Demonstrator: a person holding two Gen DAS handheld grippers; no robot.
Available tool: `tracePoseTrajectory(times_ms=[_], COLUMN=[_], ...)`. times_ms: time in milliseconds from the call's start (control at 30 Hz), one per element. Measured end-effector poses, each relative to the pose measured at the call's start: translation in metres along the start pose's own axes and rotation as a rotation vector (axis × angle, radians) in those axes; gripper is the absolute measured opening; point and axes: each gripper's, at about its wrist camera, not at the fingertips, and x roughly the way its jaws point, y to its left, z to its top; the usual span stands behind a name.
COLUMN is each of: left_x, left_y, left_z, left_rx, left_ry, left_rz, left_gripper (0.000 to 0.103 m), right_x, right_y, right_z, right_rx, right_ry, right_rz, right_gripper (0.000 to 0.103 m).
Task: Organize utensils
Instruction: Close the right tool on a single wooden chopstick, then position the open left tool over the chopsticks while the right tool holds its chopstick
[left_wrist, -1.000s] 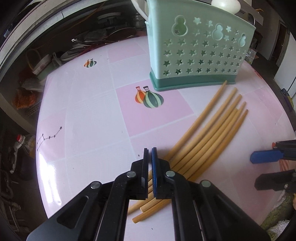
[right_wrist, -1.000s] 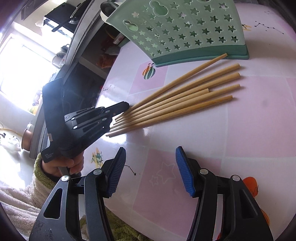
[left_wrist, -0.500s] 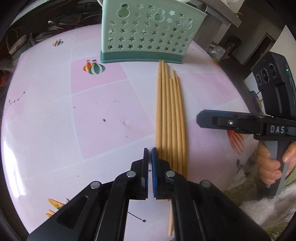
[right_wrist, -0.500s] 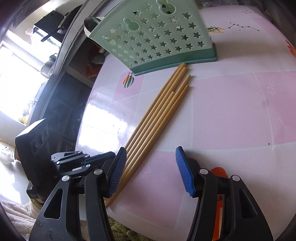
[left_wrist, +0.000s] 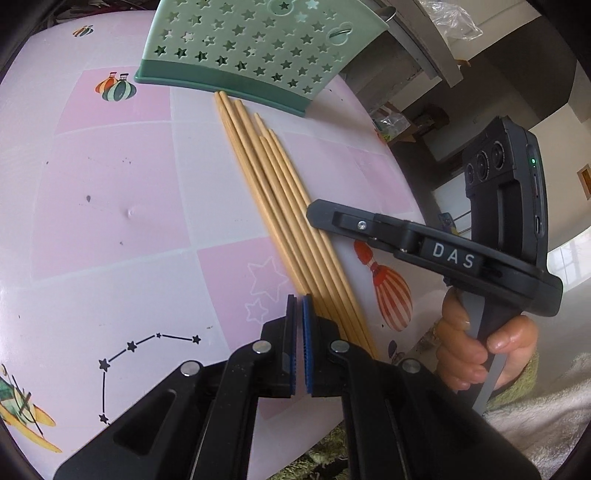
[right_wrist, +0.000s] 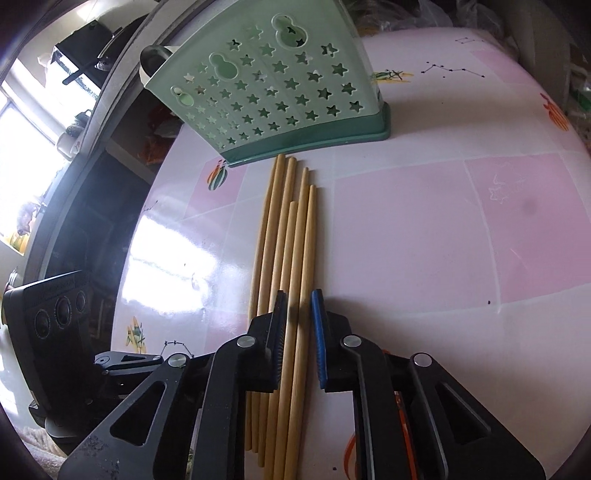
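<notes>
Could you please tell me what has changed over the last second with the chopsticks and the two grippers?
The chopsticks went from a fan to a tight bundle. The right gripper moved over them; its jaws are closing around some. The left gripper stayed shut, holding nothing, now at the bundle's left side. The green holder stayed upright.

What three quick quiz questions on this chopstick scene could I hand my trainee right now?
1. True or false: the chopsticks already stand inside the green holder.
2. Which gripper has chopsticks between its fingers: A) left gripper B) right gripper?
3. Fill in: the far ends of the chopsticks point toward the ___.

Key:
1. False; they lie flat on the pink table.
2. B; its jaws are closing around a couple of sticks, while the left is shut on nothing beside the bundle.
3. Green holder.
</notes>
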Motion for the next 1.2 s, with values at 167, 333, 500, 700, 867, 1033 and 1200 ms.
tracePoseTrajectory(times_ms=[167,333,500,700,867,1033,1200], left_x=[-0.002,-0.006,-0.007,0.003,0.011,0.012,0.011], left_y=[0.003,0.0,-0.003,-0.007,-0.008,-0.01,-0.009], left_z=[0.001,0.004,0.016,0.034,0.042,0.044,0.043], left_rx=[-0.013,0.031,0.041,0.071,0.078,0.09,0.084], left_ry=[-0.019,-0.07,-0.109,-0.145,-0.151,-0.164,-0.163], left_rz=[0.002,0.079,0.103,0.17,0.212,0.263,0.286], left_gripper=[0.003,0.003,0.01,0.012,0.012,0.013,0.013], right_x=[-0.006,-0.007,-0.011,-0.012,-0.016,-0.012,-0.013], right_y=[-0.009,-0.008,-0.002,-0.002,-0.006,-0.003,-0.005], right_z=[0.001,0.002,0.001,-0.001,-0.003,-0.001,-0.002], right_rx=[-0.007,-0.027,-0.117,-0.157,-0.155,-0.154,-0.152], right_ry=[-0.024,-0.035,-0.07,-0.088,-0.095,-0.099,-0.103], right_rz=[-0.033,-0.064,-0.163,-0.221,-0.216,-0.213,-0.208], right_gripper=[0.008,0.008,0.011,0.007,0.007,0.007,0.007])
